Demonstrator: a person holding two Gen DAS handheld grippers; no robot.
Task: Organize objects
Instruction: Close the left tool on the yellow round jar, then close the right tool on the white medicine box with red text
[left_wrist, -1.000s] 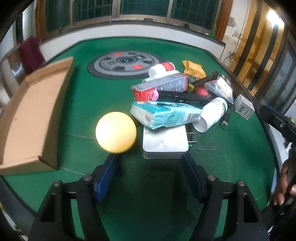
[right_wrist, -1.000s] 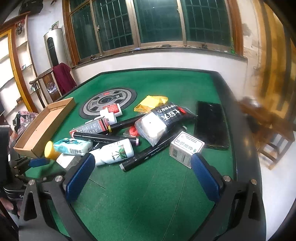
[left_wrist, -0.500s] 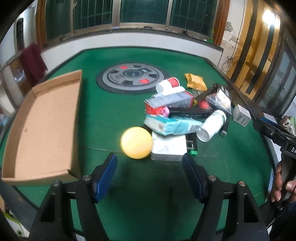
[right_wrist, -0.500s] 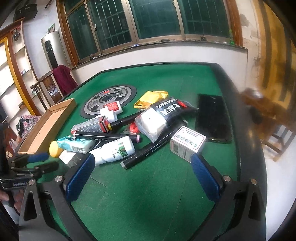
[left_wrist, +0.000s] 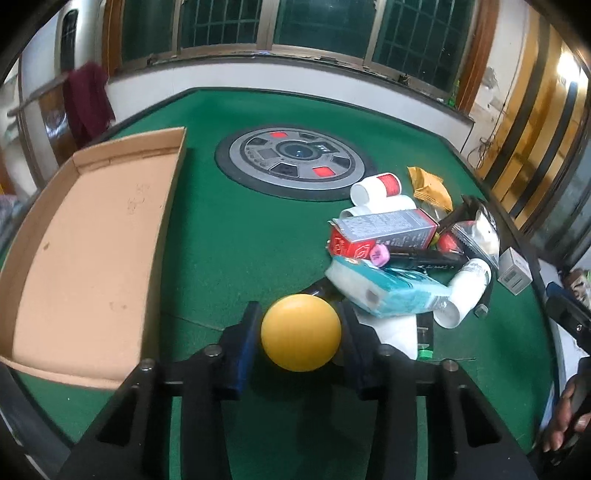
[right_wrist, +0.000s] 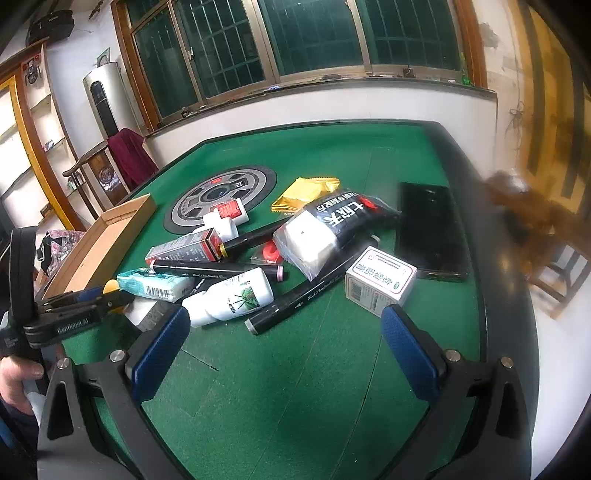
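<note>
Gripping a smooth yellow ball (left_wrist: 300, 332), left gripper (left_wrist: 300, 334) just closed, right gripper (right_wrist: 284, 354) spread wide over green felt (right_wrist: 295, 406)

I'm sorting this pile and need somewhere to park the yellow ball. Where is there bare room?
The cardboard tray holds nothing. Bare felt lies between the tray and the pile, in front of the round console. More lies below the black marker, in front of the right hand-held gripper. The pile around the tissue pack is crowded.
</note>
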